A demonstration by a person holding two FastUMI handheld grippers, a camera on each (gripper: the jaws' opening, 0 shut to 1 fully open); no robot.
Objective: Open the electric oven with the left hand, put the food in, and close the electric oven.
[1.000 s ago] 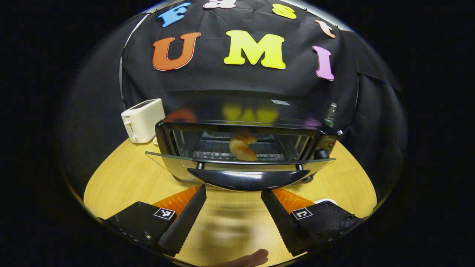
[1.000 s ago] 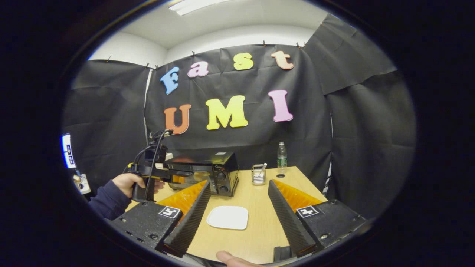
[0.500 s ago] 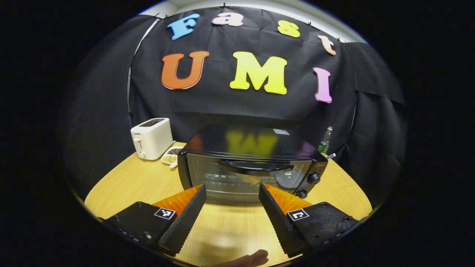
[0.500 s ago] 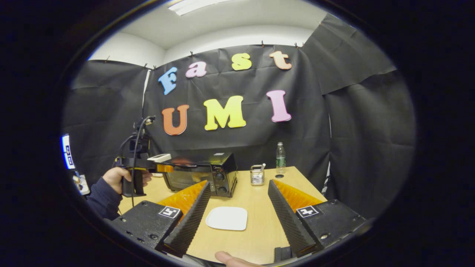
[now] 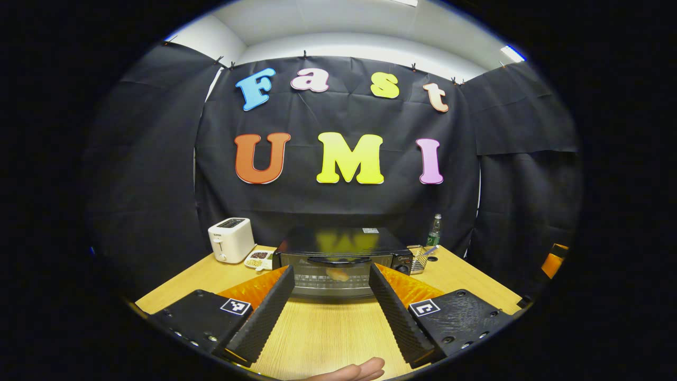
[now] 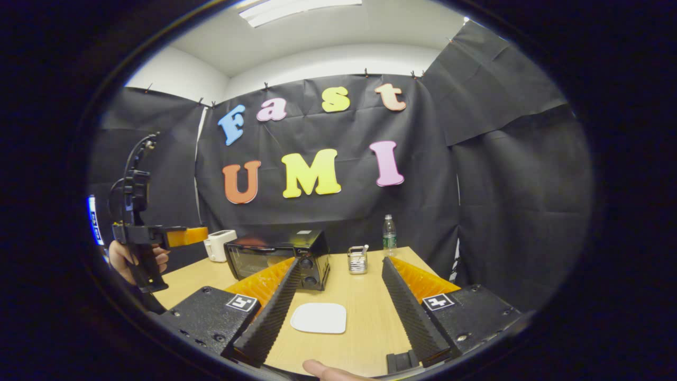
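The electric oven (image 5: pixel 341 262) stands on the worktop (image 5: pixel 328 333), straight ahead of the left tongs (image 5: pixel 330 301) and apart from them, its door shut. The food (image 5: pixel 338 274) seems to lie inside, behind the glass. Both tongs are open and empty; the right tongs (image 6: pixel 338 312) hang above a white plate (image 6: pixel 319 318).

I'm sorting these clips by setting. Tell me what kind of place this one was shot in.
Most likely a staged recording booth, not a real kitchen: black cloth wall hung on clips, and one wooden table with kitchen props, namely an electric oven, a toaster and a white plate.
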